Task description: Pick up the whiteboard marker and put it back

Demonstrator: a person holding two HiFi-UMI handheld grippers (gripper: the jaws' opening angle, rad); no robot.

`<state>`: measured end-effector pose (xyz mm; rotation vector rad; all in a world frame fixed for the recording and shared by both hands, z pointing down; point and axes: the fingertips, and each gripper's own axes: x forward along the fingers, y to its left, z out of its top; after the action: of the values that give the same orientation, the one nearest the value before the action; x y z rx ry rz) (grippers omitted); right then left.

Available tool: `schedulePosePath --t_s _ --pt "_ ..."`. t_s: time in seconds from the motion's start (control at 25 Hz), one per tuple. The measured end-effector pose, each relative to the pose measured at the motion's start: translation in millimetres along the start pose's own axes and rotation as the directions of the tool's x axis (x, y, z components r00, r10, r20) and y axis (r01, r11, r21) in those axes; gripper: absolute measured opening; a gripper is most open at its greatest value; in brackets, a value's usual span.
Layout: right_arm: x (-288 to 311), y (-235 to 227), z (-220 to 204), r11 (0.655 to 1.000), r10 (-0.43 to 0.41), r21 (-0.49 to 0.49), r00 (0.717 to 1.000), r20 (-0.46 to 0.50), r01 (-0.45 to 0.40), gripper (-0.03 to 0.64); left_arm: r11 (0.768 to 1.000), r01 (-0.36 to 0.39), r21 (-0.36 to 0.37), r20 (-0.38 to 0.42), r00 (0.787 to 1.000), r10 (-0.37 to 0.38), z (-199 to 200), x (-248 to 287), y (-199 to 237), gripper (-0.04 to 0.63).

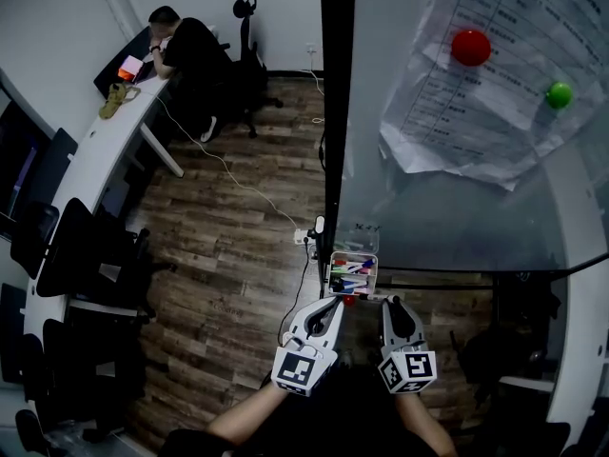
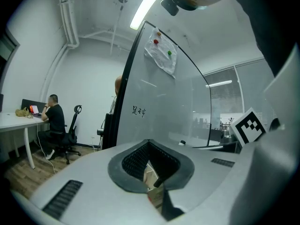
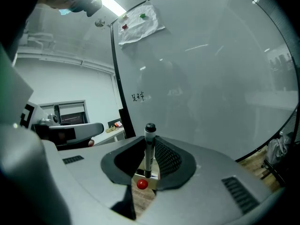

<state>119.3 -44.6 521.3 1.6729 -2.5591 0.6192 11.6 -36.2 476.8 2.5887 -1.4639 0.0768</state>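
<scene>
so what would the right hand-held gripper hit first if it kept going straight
The right hand-held gripper would probably meet the whiteboard, just above the marker box, though depth is unclear.

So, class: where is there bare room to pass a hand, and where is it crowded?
Bare: the whiteboard between the pinned paper and the marker box; the floor left of the power strip. Crowded: the box, full of pens.
</scene>
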Motion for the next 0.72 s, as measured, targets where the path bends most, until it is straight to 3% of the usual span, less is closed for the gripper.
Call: schedulePosePath --t_s 0.72 --pt "-38.9 0.2 -4.3 0.999 0.036 0.01 0.999 0.001 -0.036 0.077 0.999 -0.04 -0.03 0.002 0.999 0.04 -7.4 -19.6 -29.4 0.009"
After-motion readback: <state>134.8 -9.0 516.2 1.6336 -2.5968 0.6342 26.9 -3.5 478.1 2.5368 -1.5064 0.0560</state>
